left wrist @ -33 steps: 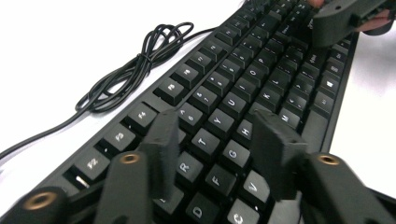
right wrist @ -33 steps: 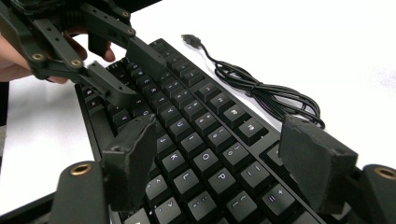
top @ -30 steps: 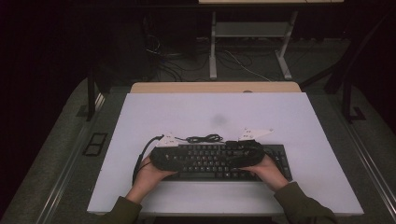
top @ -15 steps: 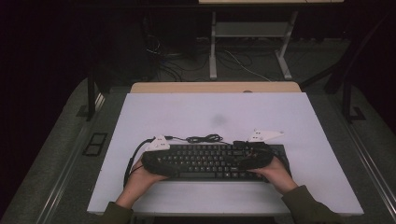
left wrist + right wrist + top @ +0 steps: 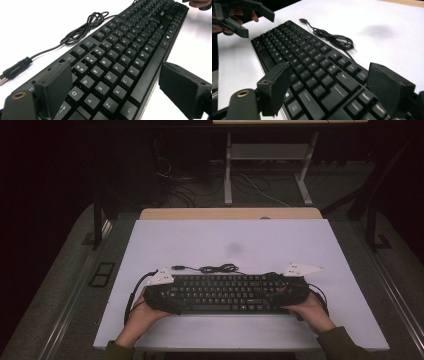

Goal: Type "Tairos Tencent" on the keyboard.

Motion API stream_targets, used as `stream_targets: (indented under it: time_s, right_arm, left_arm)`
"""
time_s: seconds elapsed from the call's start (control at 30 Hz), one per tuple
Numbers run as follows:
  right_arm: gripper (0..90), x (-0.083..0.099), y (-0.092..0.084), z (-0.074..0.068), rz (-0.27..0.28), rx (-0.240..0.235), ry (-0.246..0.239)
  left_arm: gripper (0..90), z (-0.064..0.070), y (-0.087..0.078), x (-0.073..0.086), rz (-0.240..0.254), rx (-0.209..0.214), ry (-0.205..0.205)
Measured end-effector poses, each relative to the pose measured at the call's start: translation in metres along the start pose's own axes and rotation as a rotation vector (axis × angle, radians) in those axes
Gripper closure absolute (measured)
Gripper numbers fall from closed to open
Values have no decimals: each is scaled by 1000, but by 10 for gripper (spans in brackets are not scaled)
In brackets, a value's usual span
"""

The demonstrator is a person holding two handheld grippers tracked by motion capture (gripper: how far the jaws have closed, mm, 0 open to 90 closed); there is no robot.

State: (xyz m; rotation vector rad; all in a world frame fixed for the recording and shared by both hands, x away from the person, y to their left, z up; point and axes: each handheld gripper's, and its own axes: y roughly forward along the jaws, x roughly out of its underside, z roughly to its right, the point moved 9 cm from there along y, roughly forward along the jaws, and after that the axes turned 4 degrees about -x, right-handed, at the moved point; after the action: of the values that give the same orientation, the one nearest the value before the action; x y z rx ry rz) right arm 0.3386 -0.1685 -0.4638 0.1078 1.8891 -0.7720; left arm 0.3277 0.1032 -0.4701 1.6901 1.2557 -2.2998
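High view: my grippers, left [image 5: 162, 299] and right [image 5: 289, 292], gape wide, straddling the keyboard's [image 5: 225, 292] ends; rigid, light, best gripped across its edges.

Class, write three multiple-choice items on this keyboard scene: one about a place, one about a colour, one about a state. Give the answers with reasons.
1. Where does the coiled cable lie?
A. Beyond the keyboard's far edge
B. On the keys
C. Off the table

2. What colour is the keyboard?
A. White
B. Black
C. Grey

3. How do the left gripper fingers stand?
A. Shut on the cable
C. Spread open across the keyboard's end
B. Shut on nothing

Answers: 1 A, the high view shows it on the white table past the keyboard. 2 B, keys and frame are black. 3 C, the left gripper view shows one on each side of the keyboard.
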Motion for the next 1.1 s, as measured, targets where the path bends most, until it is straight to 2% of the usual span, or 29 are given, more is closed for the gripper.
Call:
stream_targets:
  time_s: [0.2, 0.4, 0.5, 0.77, 1.1]
  right_arm:
    - [185, 8, -13, 4, 3, 23, 9]
    - [185, 15, -23, 6, 3, 33, 13]
    - [185, 18, -28, 7, 7, 36, 15]
    - [185, 29, -40, 13, -5, 49, 21]
    - [185, 42, -55, 26, -18, 87, 28]
  left_arm:
    - [56, 0, -4, 6, -17, -4, 6]
    - [0, -2, -4, 6, -7, -13, -6]
    - [0, -4, -3, 7, -4, -15, -16]
    - [0, -5, -3, 9, -5, -15, -5]
    - [0, -3, -3, 9, -2, -9, 2]
